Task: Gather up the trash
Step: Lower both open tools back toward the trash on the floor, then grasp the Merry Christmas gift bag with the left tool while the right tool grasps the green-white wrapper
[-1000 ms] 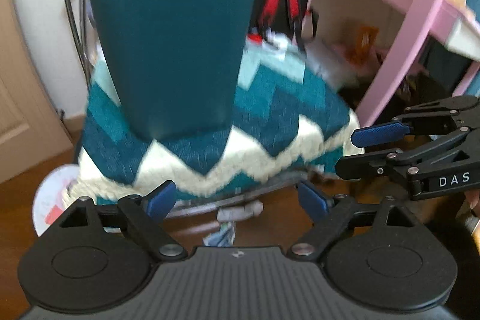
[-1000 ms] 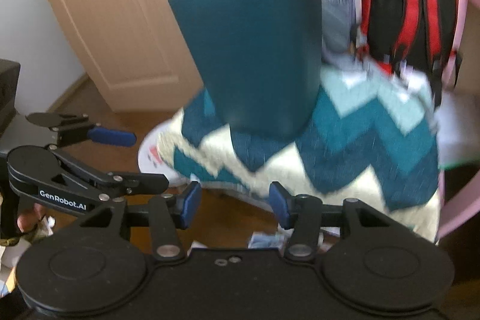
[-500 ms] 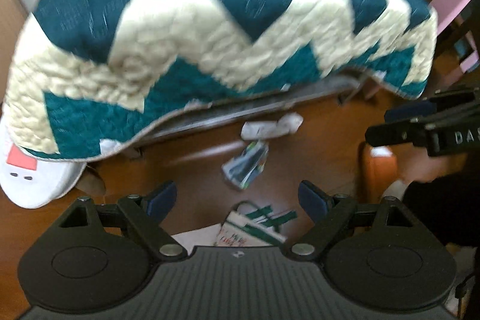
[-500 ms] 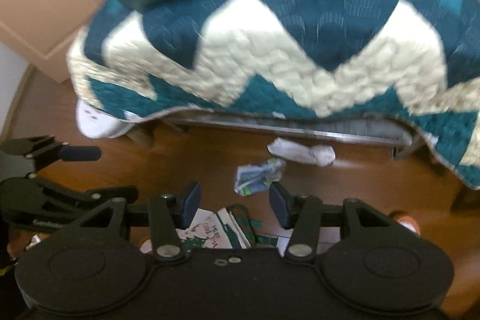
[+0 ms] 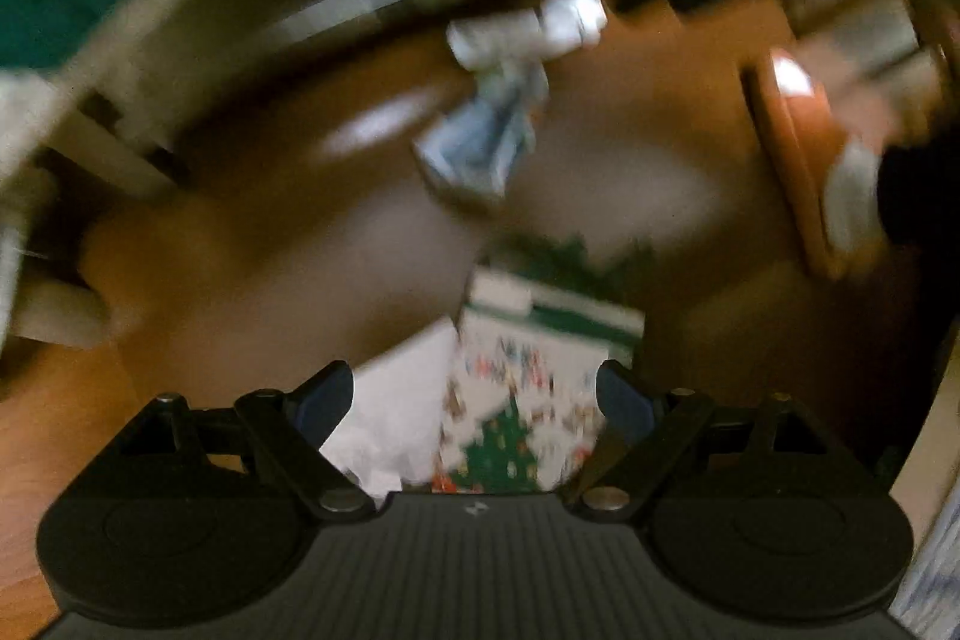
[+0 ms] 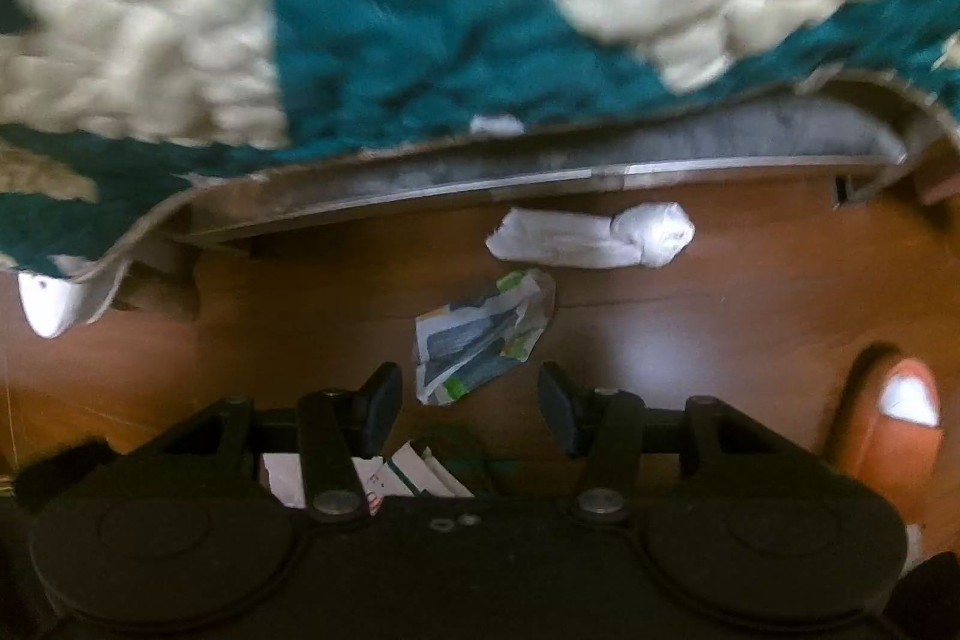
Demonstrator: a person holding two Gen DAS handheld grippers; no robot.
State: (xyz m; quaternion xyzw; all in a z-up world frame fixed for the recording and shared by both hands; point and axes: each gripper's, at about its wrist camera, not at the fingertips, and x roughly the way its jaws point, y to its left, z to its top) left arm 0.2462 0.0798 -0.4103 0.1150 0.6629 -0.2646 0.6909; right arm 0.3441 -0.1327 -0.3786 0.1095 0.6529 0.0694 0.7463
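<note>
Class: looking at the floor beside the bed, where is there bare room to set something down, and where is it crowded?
Bare wood floor lies open right of the crumpled wrapper, below the white wad. Another bare stretch runs left of the wrapper, under the quilt edge. It is crowded by the gift bag.

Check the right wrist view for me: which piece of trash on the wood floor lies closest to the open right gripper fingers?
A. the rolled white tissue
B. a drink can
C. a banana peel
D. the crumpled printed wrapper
D: the crumpled printed wrapper lies just ahead of the right gripper, with the rolled white tissue farther off beside the quilt edge.
</note>
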